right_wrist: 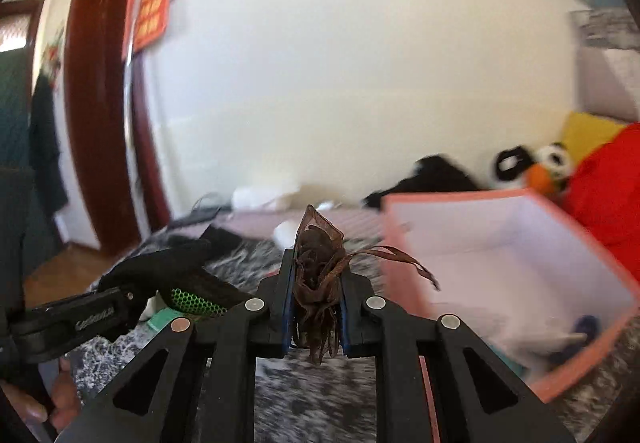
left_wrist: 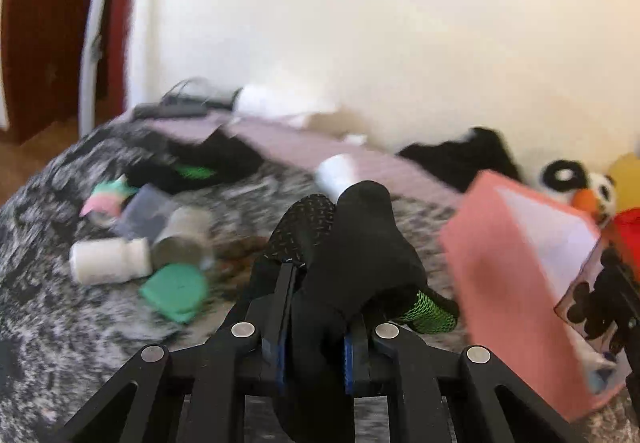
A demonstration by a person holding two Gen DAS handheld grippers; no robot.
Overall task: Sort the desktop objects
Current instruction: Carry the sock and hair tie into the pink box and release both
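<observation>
My left gripper point(left_wrist: 320, 303) is shut on a black glove point(left_wrist: 352, 243) with a green mesh patch, lifted above the mottled grey surface point(left_wrist: 60, 343). The right wrist view shows that same left gripper point(right_wrist: 120, 303) and glove point(right_wrist: 176, 275) at the left. My right gripper point(right_wrist: 316, 283) is shut on a brown gauzy ribbon pouch point(right_wrist: 318, 275), held up just left of an open pink box point(right_wrist: 500, 243) with a white inside. In the left wrist view the pink box point(left_wrist: 520, 283) stands at the right. Both views are motion-blurred.
A white bottle point(left_wrist: 108, 261), a grey can point(left_wrist: 184, 239), a green pad point(left_wrist: 176, 291), a pink-green block point(left_wrist: 108, 197) and a second black glove point(left_wrist: 200, 167) lie at the left. A white roll point(left_wrist: 338, 173) lies further back. A panda toy point(right_wrist: 552, 163) sits by the wall. Something blue point(right_wrist: 584, 327) lies in the box.
</observation>
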